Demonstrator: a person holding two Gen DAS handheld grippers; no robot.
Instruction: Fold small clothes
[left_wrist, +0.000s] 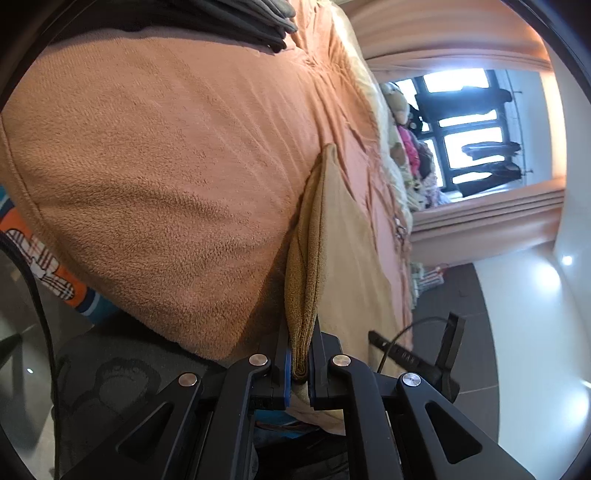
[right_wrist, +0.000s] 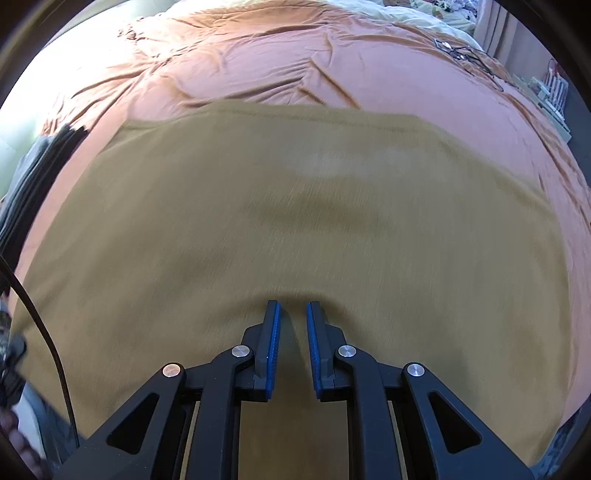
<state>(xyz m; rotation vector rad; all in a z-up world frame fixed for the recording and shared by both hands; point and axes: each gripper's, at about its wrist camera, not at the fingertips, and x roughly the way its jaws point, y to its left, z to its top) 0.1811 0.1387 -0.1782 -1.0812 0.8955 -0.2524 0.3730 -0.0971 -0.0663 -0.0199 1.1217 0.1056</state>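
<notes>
The left tongs (left_wrist: 300, 363) are closed on a doubled edge of the tan cloth (left_wrist: 314, 266), which lies spread on the bed's orange blanket (left_wrist: 147, 155). The right tongs (right_wrist: 293, 314) stand narrowly apart with nothing between them, low over the cloth (right_wrist: 295, 206). I judge that one fold is now in progress. Next, the right tongs should take the near edge, so both sides go over together.

text: none legible | labels: none | numbers: none (right wrist view partly motion-blurred)
</notes>
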